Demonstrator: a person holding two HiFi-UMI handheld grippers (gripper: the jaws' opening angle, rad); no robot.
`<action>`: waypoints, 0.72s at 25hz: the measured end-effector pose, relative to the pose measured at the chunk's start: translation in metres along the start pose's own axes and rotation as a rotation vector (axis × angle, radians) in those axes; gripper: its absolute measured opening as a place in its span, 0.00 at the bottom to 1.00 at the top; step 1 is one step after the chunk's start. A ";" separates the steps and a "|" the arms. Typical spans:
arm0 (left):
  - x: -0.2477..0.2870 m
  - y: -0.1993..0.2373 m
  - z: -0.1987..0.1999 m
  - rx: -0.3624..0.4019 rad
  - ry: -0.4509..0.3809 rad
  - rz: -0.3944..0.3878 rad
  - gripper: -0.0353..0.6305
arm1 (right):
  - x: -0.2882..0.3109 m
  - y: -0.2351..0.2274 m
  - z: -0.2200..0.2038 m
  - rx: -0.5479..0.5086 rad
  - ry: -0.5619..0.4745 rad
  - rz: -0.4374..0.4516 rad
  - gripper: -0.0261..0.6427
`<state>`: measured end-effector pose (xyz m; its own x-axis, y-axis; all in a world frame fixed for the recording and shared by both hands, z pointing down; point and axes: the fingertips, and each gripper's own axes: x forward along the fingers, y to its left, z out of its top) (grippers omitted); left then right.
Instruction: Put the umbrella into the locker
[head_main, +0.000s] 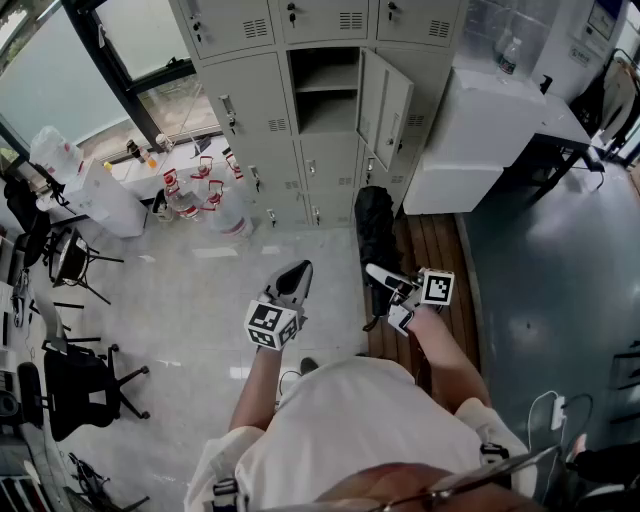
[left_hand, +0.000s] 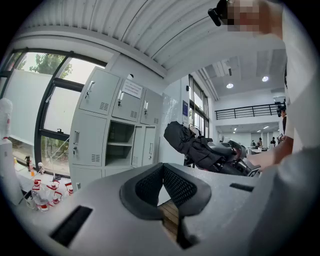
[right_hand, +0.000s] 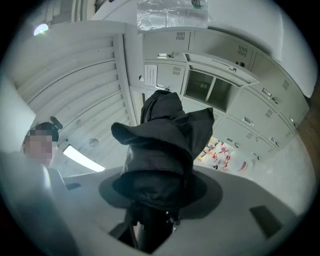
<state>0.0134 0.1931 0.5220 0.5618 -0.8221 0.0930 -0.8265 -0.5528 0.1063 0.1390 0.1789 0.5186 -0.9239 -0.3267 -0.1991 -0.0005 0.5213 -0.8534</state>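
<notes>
A black folded umbrella (head_main: 375, 225) sticks out forward from my right gripper (head_main: 388, 283), which is shut on its handle end. In the right gripper view the umbrella (right_hand: 162, 150) fills the space between the jaws and points towards the grey lockers. One locker compartment (head_main: 325, 95) stands open, its door (head_main: 385, 105) swung to the right; it also shows as the open compartment (right_hand: 207, 87) and the open compartment (left_hand: 119, 145). My left gripper (head_main: 297, 270) is held level beside the right one, its pads (left_hand: 150, 186) meeting at the tips with nothing between them. The umbrella (left_hand: 192, 142) shows to its right.
Several water jugs with red handles (head_main: 205, 195) stand on the floor left of the lockers. Black office chairs (head_main: 75, 385) are at the left. A white cabinet (head_main: 480, 140) and a wooden platform (head_main: 435, 250) lie right of the lockers.
</notes>
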 end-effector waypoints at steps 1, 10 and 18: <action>0.001 -0.001 0.000 0.000 0.000 0.001 0.06 | 0.000 0.001 0.000 -0.003 0.002 0.002 0.38; 0.005 -0.011 0.001 0.002 -0.007 0.012 0.06 | -0.009 0.004 0.002 -0.013 0.019 0.011 0.38; 0.014 -0.031 -0.005 0.004 0.002 0.040 0.06 | -0.032 -0.005 0.006 -0.009 0.041 0.002 0.39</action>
<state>0.0472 0.1996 0.5249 0.5284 -0.8431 0.0995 -0.8484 -0.5200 0.0989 0.1708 0.1824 0.5261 -0.9389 -0.2931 -0.1804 -0.0020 0.5288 -0.8487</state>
